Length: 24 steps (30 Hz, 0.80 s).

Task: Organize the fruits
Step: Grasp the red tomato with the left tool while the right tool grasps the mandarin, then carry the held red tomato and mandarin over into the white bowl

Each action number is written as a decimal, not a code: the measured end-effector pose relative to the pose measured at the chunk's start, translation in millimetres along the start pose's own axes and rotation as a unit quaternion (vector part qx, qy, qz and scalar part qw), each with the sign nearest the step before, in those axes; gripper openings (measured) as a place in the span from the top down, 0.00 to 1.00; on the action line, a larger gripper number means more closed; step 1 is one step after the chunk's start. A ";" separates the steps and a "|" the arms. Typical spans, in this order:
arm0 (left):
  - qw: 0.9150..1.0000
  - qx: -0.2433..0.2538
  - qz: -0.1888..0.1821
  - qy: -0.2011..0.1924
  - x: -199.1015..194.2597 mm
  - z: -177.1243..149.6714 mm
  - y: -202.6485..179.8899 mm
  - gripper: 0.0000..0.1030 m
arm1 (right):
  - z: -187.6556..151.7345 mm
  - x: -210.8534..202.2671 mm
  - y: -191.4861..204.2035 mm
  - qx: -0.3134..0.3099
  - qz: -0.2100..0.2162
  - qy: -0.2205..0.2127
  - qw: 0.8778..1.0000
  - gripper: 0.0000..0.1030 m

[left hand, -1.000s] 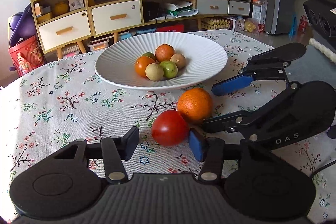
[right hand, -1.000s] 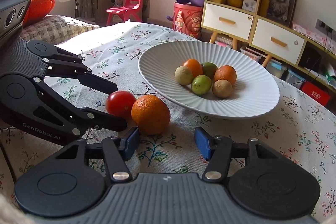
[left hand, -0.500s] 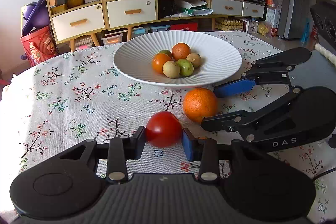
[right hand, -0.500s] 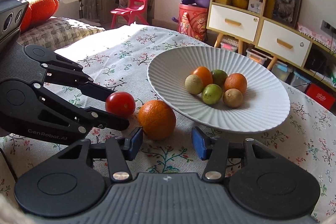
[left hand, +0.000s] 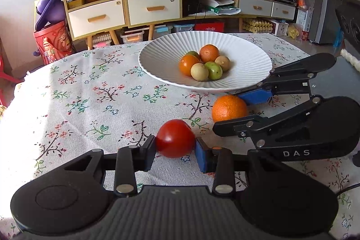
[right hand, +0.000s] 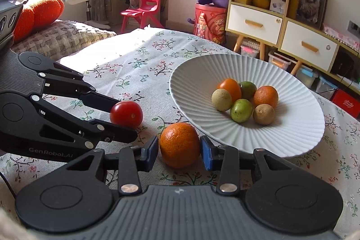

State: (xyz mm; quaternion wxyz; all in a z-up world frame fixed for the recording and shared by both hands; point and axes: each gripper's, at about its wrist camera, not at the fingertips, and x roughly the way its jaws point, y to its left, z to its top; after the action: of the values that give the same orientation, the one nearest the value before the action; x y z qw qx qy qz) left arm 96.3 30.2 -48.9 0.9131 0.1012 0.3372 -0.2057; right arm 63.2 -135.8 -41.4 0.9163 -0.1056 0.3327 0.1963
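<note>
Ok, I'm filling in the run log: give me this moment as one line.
left gripper: shut on tomato | right gripper: around orange, contact unclear | plate: six fruits

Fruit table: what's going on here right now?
A person is working two handheld tongs at once. The left tongs are shut on the red tomato, and the right tongs have their pads against either side of the loose orange. Both fruits sit on the floral tablecloth, just short of the white ribbed plate, which already holds six small fruits. Neither looks lifted yet.
</note>
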 end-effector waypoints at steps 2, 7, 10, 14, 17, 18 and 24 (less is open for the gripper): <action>1.000 -0.002 0.002 0.001 -0.4 0.2 0.9 0.78 | 0.2 -0.8 0.1 -0.001 -0.002 0.001 1.000 0.66; 1.000 -0.008 0.008 0.004 -3.2 2.2 1.0 0.78 | 0.7 -4.4 -0.6 0.005 -0.001 0.008 1.000 0.67; 1.000 -0.014 0.008 0.005 -5.0 5.1 0.4 0.78 | -1.2 -7.6 -1.6 0.014 -0.005 0.014 1.000 0.67; 1.000 -0.022 0.009 0.006 -7.9 8.9 -0.5 0.78 | -4.0 -14.5 -2.5 0.022 -0.010 0.023 0.999 0.67; 1.000 -0.027 0.008 0.006 -10.8 13.0 -1.8 0.78 | -3.5 -20.6 -4.2 0.026 -0.017 0.029 0.999 0.67; 1.000 -0.029 0.007 0.006 -11.7 14.8 -2.2 0.78 | -3.0 -23.2 -5.4 0.030 -0.017 0.028 0.999 0.67; 0.999 -0.036 0.006 0.006 -15.3 24.2 -6.4 0.78 | 1.5 -33.7 -10.8 0.041 -0.036 0.029 0.998 0.67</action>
State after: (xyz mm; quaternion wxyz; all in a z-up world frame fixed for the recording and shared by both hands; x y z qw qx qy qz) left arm 96.8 21.4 -20.9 0.9152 0.0718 0.3492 -0.1878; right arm 45.0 -154.8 -17.7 0.9161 -0.0857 0.3632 0.1465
